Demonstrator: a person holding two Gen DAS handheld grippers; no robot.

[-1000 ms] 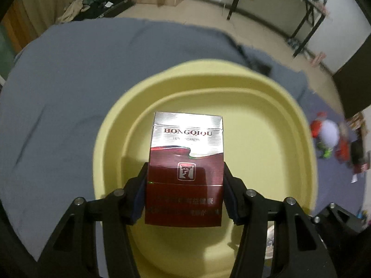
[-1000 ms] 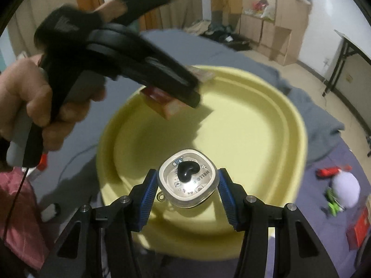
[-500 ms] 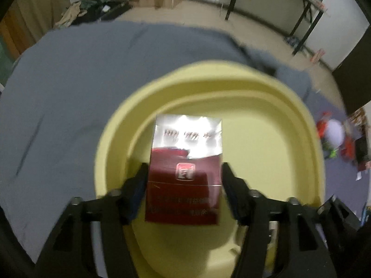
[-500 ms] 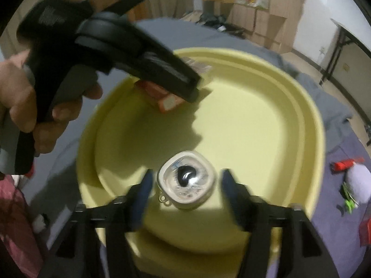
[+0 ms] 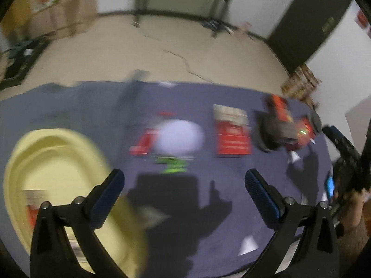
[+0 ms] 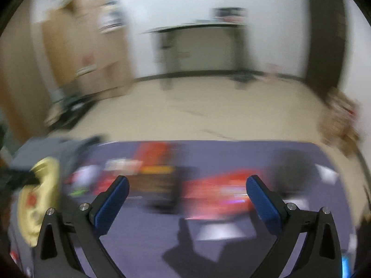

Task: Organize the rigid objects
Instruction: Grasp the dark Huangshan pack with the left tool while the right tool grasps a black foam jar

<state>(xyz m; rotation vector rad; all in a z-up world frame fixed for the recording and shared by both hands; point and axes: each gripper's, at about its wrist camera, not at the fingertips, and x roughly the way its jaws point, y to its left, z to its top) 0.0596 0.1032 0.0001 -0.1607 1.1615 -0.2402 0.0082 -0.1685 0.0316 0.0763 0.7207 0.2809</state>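
Observation:
Both views are motion-blurred. My left gripper [image 5: 185, 183] is open and empty above the purple cloth [image 5: 208, 208]. The yellow basin [image 5: 55, 153] is at the lower left, with the red cigarette pack [image 5: 32, 206] lying inside it. Ahead on the cloth lie a white round toy [image 5: 179, 137], a second red pack [image 5: 233, 134] and a red-and-black toy car [image 5: 287, 125]. My right gripper [image 6: 186, 188] is open and empty over the cloth; the basin [image 6: 39, 199] shows at its far left, and red objects [image 6: 218, 190] smear between its fingers.
A green item [image 5: 174, 164] lies in front of the white toy. White paper scraps [image 5: 248, 245] lie on the cloth. The other hand and gripper [image 5: 347, 166] show at the right edge. Bare floor [image 5: 162, 58], a black-legged table [image 6: 199, 46] and cardboard boxes [image 6: 88, 46] lie beyond.
Both grippers have opened and let go: the cigarette pack and the small round tin were released into the basin. Both grippers then swung right, away from the basin toward the objects on the cloth.

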